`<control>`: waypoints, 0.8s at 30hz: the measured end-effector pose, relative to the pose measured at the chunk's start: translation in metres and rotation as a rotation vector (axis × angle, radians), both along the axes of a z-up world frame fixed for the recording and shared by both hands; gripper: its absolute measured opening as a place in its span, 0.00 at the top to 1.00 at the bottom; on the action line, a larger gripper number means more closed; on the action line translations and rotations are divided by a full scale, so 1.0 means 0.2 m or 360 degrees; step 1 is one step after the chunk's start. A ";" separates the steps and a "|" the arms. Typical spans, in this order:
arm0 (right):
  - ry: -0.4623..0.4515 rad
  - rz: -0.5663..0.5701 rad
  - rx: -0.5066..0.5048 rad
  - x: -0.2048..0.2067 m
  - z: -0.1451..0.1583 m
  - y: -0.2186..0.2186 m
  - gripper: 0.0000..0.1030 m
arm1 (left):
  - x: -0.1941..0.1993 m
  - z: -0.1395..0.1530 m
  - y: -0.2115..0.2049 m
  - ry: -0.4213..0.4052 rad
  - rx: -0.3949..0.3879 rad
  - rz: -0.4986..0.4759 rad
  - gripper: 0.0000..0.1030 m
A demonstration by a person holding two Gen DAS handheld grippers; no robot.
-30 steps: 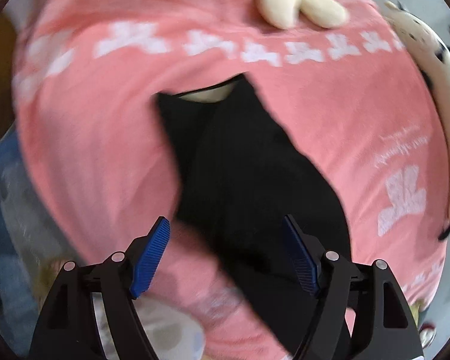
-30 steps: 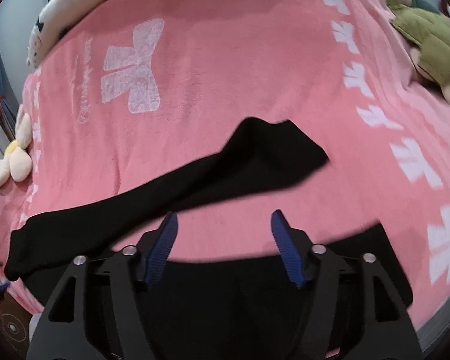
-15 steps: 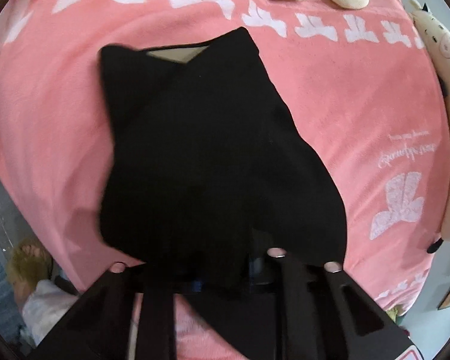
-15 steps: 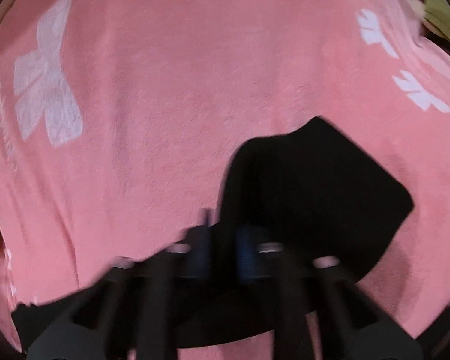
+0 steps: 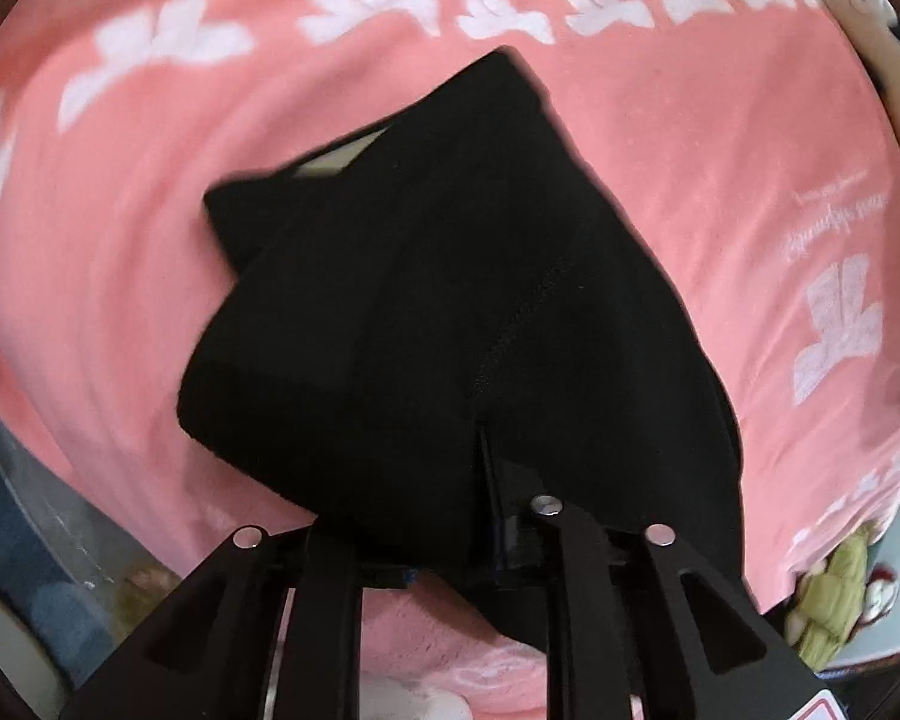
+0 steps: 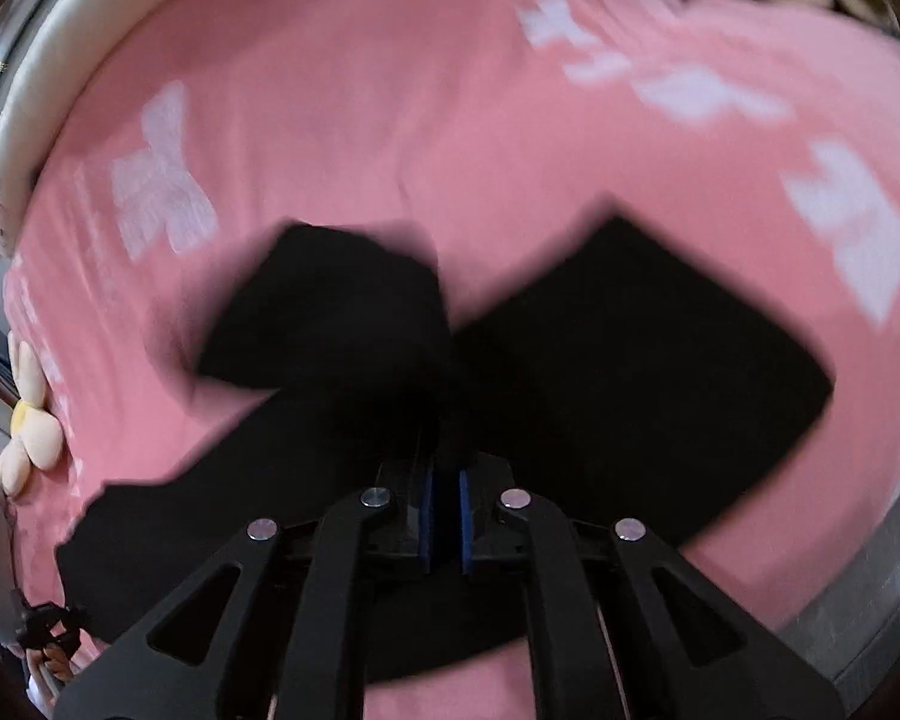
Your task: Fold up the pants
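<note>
Left-wrist view: my left gripper [image 5: 450, 564], jaws just eased slightly, pinches the black pants [image 5: 450, 312] lifted over the pink blanket [image 5: 720, 150]; my right gripper [image 6: 444, 516] clamps another fabric edge, so both ends travel together into a fold.

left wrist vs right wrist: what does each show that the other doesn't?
Only left wrist: the left gripper shut on the pants, a pale lining patch at the cloth's far edge, script print on the blanket.
Only right wrist: the right gripper shut on the pants, a flower plush at the left edge.
Both: black pants on the pink blanket.
</note>
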State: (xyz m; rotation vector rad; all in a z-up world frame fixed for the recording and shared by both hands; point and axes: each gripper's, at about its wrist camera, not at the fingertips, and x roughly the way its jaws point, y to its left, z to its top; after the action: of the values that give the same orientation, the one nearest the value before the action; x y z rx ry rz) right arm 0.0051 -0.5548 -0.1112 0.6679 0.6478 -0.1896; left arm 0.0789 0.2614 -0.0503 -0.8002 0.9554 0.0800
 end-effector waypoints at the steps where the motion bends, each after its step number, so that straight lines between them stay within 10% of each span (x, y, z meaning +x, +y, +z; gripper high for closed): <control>1: -0.0025 -0.0018 0.0014 -0.01 0.00 0.00 0.89 | -0.03 0.01 0.01 -0.0037 -0.0021 0.0036 0.74; 4: -0.0015 -0.0023 -0.0080 0.02 0.07 0.04 0.83 | -0.06 0.07 0.05 -0.0097 -0.0043 0.0128 0.43; 7: 0.0064 -0.0063 -0.0376 0.03 0.18 0.13 0.47 | -0.03 0.10 0.07 -0.0099 0.0035 0.0134 0.43; 8: 0.0076 -0.0069 -0.0472 0.04 0.22 0.16 0.42 | 0.00 0.08 0.07 -0.0069 0.0061 0.0122 0.45; 10: 0.0109 -0.0059 -0.0677 0.01 0.26 0.21 0.38 | 0.02 0.08 0.08 -0.0032 0.0171 0.0143 0.96; 18: 0.0145 0.0142 -0.1042 0.04 0.26 0.32 0.21 | 0.04 0.06 0.14 0.0004 0.0196 0.0086 0.95; 19: 0.0142 0.0160 -0.1059 0.07 0.24 0.32 0.21 | 0.05 0.06 0.13 0.0013 0.0205 0.0087 0.95; 21: 0.0231 0.0214 -0.1052 0.19 0.18 0.28 0.52 | 0.05 0.06 0.14 0.0026 0.0191 0.0103 0.95; 22: 0.0265 0.0227 -0.0978 0.23 0.17 0.25 0.79 | 0.06 0.06 0.13 0.0031 0.0190 0.0108 0.95; 24: 0.0096 0.0130 -0.0653 0.19 0.26 0.11 0.90 | 0.05 0.09 0.13 0.0028 0.0204 0.0109 0.95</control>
State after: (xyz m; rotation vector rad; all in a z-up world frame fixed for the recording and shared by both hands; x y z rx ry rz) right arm 0.0440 -0.5334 -0.0592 0.2418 0.6677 -0.2584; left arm 0.0895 0.2879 -0.0320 -0.7149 0.9300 0.2064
